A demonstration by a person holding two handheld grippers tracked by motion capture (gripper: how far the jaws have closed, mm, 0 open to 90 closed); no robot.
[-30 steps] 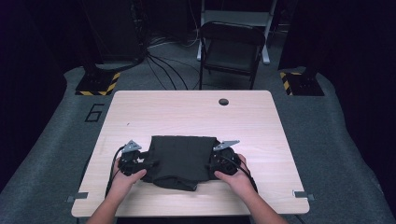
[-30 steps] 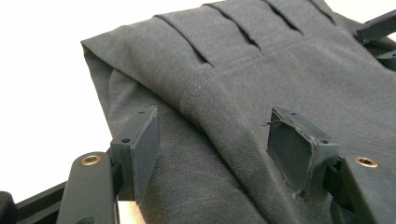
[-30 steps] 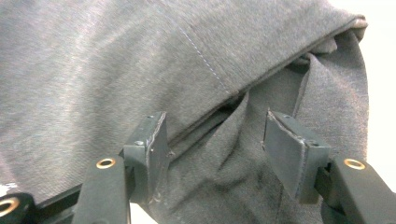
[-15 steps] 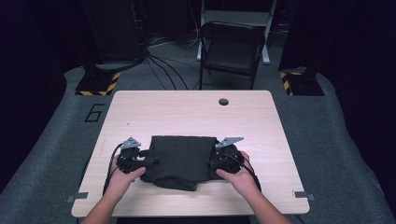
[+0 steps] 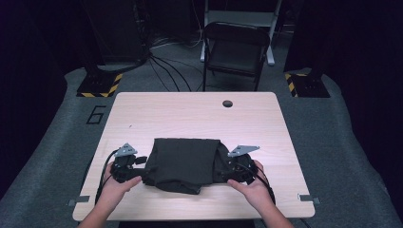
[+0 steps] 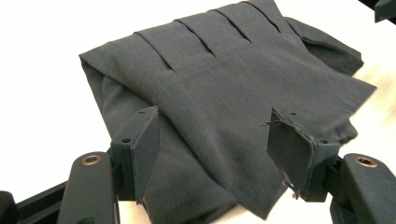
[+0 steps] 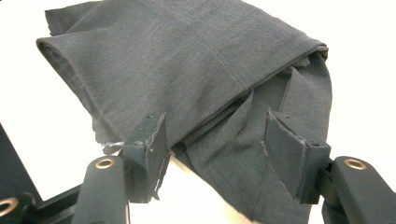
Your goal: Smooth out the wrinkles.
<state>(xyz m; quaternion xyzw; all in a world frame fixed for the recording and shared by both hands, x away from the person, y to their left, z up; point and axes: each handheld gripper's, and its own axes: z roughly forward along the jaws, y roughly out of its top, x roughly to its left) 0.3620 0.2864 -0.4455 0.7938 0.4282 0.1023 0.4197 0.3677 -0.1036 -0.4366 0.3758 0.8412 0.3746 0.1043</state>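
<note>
Folded dark garment sits at 6 o'clock on bench. Left gripper and right gripper jaws spread, gripping nothing, probably clear of cloth. Pinch all layers at both side edges, lift evenly.

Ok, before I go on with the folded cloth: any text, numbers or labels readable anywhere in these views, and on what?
"6" – a large numeral on the grey floor mat, left of the table.
Yellow-and-black hazard stripes mark a stand base; a marking, no words.
The dark cloth carries no readable label or print in any view.
</note>
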